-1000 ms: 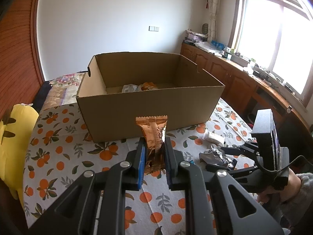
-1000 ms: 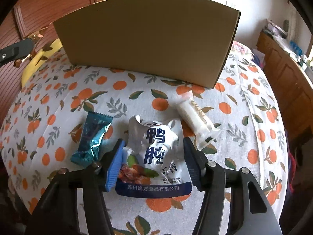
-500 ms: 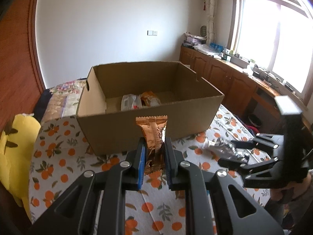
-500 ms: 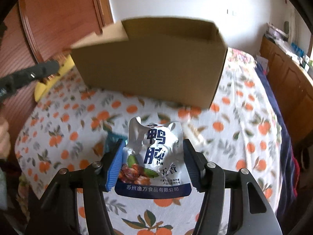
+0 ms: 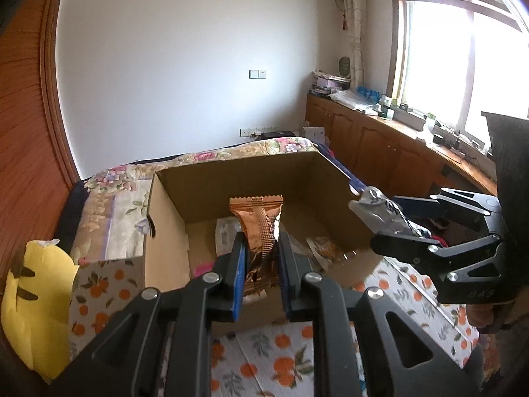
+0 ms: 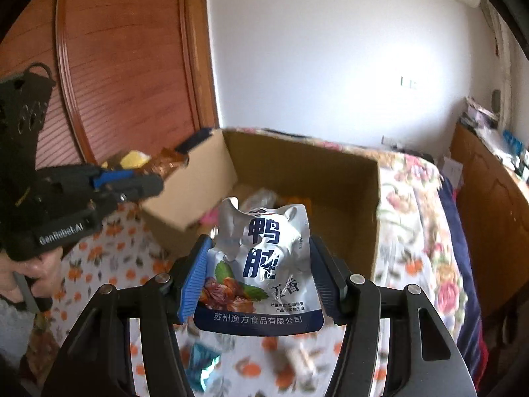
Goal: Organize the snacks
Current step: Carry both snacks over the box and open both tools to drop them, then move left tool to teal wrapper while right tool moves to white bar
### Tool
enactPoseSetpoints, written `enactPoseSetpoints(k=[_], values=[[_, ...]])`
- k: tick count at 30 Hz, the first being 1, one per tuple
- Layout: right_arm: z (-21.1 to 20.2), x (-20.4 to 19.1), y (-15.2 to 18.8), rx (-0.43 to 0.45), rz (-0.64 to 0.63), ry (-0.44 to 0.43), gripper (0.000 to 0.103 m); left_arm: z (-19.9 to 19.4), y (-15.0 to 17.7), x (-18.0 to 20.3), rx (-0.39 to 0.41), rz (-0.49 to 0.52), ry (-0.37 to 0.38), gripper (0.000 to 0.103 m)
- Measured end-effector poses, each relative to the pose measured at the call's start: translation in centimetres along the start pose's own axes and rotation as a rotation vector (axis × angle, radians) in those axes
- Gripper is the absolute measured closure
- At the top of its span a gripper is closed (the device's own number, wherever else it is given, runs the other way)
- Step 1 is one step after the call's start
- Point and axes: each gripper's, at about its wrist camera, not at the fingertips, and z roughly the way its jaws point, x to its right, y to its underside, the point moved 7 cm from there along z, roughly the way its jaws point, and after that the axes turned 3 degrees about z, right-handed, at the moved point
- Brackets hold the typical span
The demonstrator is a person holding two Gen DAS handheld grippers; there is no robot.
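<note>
My left gripper (image 5: 261, 258) is shut on a copper-brown snack bar (image 5: 259, 228), held upright over the near wall of the open cardboard box (image 5: 165, 218). My right gripper (image 6: 259, 274) is shut on a silver and blue snack pouch (image 6: 264, 264) with Chinese print, raised in front of the box (image 6: 347, 198). In the left wrist view the right gripper (image 5: 383, 221) with its pouch (image 5: 380, 213) hangs at the box's right wall. The right wrist view shows the left gripper (image 6: 158, 172) with the bar (image 6: 162, 163) at the box's left corner. Several snacks (image 5: 228, 235) lie inside the box.
The box stands on an orange-print cloth (image 5: 277, 360). A teal wrapper (image 6: 205, 360) and a pale wrapped roll (image 6: 302, 360) lie blurred on the cloth below the pouch. A yellow plush toy (image 5: 33, 297) sits at the left, wooden cabinets (image 5: 380, 149) at the right.
Both grippers rose and moved toward the box with their snacks. The box's inside has come into view in both wrist views, and the right gripper now hangs at its right wall.
</note>
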Motion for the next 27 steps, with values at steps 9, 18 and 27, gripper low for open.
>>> enactPoseSetpoints(k=[9, 18, 27], values=[[6.7, 2.2, -1.0, -0.04, 0.031, -0.019, 0.043, 5.1, 0.1, -1.8, -0.047, -0.045, -0.012, 0.087], [9.7, 3.6, 1.2, -0.094, 0.066, -0.011, 0.04, 7.0, 1.0, -1.5, -0.072, -0.056, -0.043, 0.077], [6.7, 4.1, 1.5, -0.04, 0.088, -0.008, 0.038, 5.0, 1.5, 0.4, -0.071, -0.04, -0.034, 0.067]])
